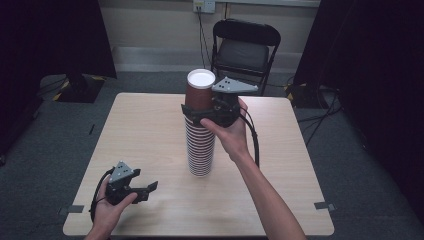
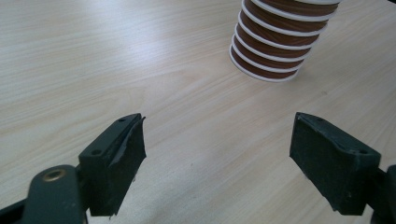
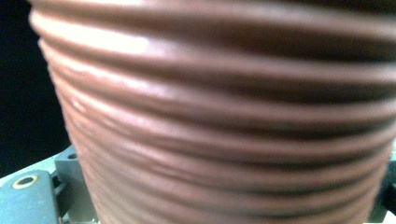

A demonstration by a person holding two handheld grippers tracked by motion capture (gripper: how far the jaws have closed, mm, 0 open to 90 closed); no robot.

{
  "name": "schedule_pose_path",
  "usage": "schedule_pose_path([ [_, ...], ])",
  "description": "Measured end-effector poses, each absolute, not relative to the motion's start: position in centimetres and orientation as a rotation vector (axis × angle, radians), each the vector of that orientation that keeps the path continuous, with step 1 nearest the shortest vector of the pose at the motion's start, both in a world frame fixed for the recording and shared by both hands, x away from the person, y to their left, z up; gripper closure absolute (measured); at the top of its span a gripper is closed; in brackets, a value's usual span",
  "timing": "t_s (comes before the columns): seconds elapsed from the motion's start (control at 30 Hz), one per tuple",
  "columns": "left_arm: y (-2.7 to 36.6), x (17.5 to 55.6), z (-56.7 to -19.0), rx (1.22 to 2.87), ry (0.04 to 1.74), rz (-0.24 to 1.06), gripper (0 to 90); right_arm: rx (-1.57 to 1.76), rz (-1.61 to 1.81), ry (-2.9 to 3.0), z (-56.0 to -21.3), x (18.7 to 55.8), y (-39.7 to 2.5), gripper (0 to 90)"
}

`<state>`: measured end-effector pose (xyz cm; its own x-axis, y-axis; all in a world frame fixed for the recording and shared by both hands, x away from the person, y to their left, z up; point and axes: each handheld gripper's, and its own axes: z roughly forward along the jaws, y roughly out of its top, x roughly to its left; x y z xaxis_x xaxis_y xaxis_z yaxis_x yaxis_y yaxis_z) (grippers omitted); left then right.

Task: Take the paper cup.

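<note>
A tall stack of brown paper cups (image 1: pixel 200 145) stood upside down near the middle of a pale wood-grain table (image 1: pixel 145 130), the white base of the top cup (image 1: pixel 200 91) facing the ceiling. The right gripper (image 1: pixel 207 111) was set around that top cup just above the stack, its jaws on either side of the ribbed brown wall; in the right gripper view the wall (image 3: pixel 224 116) sat right against the lens, blurred, and a firm grip could not be confirmed, though the jaws appeared closed on it. The left gripper (image 1: pixel 145 190) rested low over the near left part of the table, well apart from the stack, its jaws spread wide with nothing between them (image 2: pixel 215 158).

The cups looked light and thin-walled, likely to crush under a hard squeeze, and the nested ones may cling together; a hold across the ribbed side, near a rim, seemed safest. The tall stack could topple if nudged sideways.

Beyond the table stood a black folding chair (image 1: pixel 245 47), grey carpet (image 1: pixel 60 130), dark curtains at both sides, and a wall socket (image 1: pixel 204 6) with a cable hanging from it.
</note>
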<state>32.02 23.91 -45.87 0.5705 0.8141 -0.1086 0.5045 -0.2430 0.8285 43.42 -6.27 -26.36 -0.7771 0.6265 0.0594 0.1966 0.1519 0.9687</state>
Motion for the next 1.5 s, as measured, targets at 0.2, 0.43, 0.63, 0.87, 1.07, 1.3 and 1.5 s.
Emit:
schedule_pose_path([
  [0.2,23.9,32.1,-46.0,1.903,1.074,0.428,17.9,0.781,1.654,2.083,-26.2,43.4,-6.3,9.9],
  [0.43,24.0,32.1,-46.0,1.901,1.080,0.433,17.9,0.769,1.648,2.083,-26.1,43.4,-6.3,10.5],
  [0.63,23.9,32.1,-46.0,1.900,1.078,0.437,17.9,0.758,1.640,2.078,-25.8,43.3,-6.2,11.4],
  [0.87,23.9,32.1,-46.0,1.898,1.080,0.437,17.9,0.753,1.678,2.047,-24.7,43.2,-6.5,11.8],
  [1.07,23.9,32.1,-46.0,1.902,1.074,0.437,17.9,0.754,1.709,2.015,-23.8,43.1,-6.7,12.6],
  [1.3,24.0,32.1,-46.0,1.901,1.076,0.438,18.0,0.753,1.733,2.002,-23.0,43.1,-6.9,12.8],
  [1.5,24.0,32.1,-46.0,1.902,1.073,0.438,18.1,0.763,1.763,1.970,-22.0,42.9,-7.0,13.2],
])
